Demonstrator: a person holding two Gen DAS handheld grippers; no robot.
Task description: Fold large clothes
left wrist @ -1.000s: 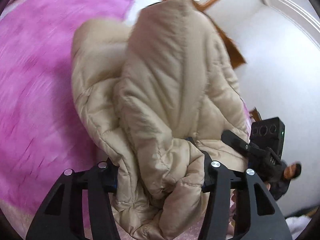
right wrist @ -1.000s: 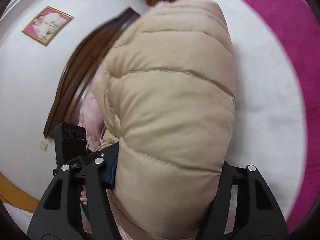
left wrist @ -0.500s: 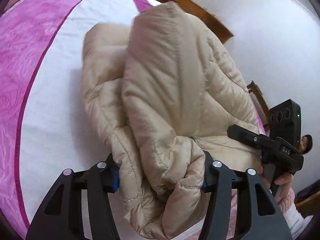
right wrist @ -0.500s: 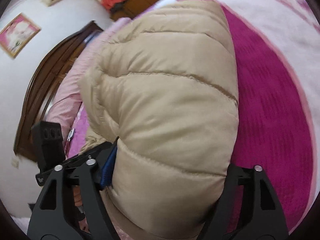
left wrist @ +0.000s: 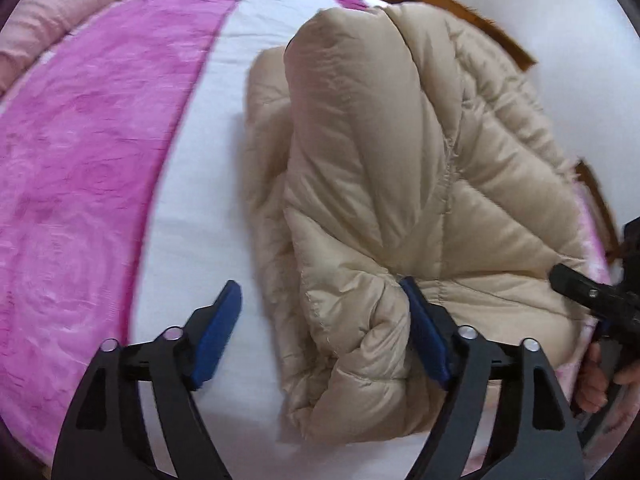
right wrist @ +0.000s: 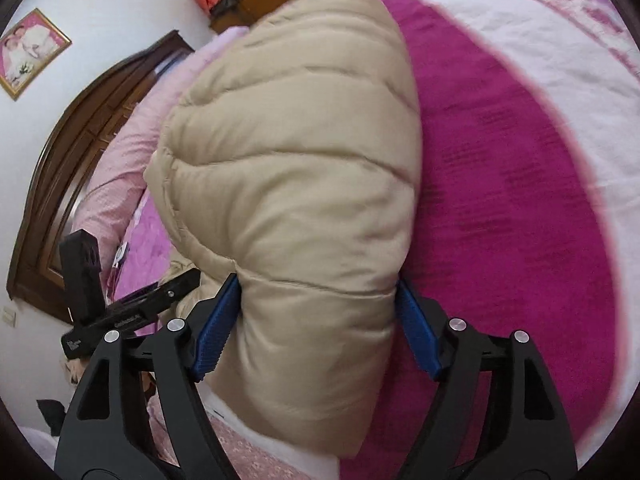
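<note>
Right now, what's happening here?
A person with a gripper in each hand is folding a beige puffer jacket on a bed with a pink and white cover. The left gripper is open: its right finger touches a bunched fold, its left finger sits clear over the white sheet. The right gripper has a thick fold of the jacket between both pads. The jacket lies in a bunched heap.

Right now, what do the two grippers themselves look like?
Both match: the left gripper and right gripper have matte black angular fingers with triangular cutouts, silver round screw heads and ribbed blue pads. The left one's body carries small white lettering, too blurred to read. No cables or sleeves show.
</note>
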